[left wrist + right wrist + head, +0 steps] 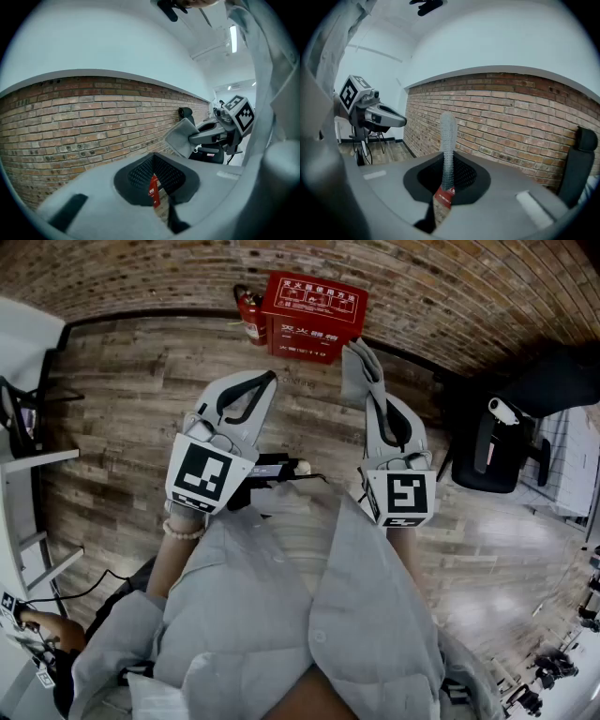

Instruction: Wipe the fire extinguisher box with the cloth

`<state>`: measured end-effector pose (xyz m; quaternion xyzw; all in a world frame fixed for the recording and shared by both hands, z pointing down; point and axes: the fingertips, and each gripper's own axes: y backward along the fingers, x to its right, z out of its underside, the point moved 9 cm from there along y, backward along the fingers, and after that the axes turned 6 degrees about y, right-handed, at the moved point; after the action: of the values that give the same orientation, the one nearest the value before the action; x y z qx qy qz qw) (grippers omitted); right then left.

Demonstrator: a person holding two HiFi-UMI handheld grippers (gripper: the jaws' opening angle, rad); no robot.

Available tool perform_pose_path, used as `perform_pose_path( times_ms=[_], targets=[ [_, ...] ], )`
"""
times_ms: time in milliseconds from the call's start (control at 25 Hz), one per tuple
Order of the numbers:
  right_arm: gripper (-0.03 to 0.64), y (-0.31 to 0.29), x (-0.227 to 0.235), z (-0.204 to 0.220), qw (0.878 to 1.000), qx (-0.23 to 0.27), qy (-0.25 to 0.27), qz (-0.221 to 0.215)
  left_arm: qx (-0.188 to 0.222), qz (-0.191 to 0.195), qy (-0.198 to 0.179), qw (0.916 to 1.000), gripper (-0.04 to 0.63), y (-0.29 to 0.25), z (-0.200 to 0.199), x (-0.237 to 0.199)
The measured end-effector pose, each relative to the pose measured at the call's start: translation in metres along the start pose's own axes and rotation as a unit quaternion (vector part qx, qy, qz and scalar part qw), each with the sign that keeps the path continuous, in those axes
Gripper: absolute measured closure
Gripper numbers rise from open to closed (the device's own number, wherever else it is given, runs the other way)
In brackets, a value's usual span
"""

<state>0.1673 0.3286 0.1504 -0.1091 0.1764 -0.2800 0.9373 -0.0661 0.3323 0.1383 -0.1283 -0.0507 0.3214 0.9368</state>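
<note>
By my reading the approach step is in hand and the wiping is not yet beginning; the cloth (359,369) is hanging in the air short of the fire extinguisher box (314,298); the box is sitting on the wooden floor (131,409) against the brick wall (422,296), with a fire extinguisher (249,315) just beside it; the right hand-held gripper (375,401) is clenching the cloth, which is standing up out of its jaws; the left hand-held gripper (269,381) is pressing its jaws together on nothing, the box showing as a red sliver through the slit; the next move is calling for reaching down and forward until the cloth is pressing flat on the red top face, then sweeping across it.
</note>
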Motion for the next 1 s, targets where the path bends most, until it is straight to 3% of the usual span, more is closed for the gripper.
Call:
perform_pose_path(
  times_ms=[1000],
  targets=[
    [0.597, 0.001, -0.014, -0.006, 1.000, -0.005, 0.005, 0.001, 0.007, 0.010, -0.002, 0.9999, 0.597, 0.009, 0.002, -0.007]
  ],
)
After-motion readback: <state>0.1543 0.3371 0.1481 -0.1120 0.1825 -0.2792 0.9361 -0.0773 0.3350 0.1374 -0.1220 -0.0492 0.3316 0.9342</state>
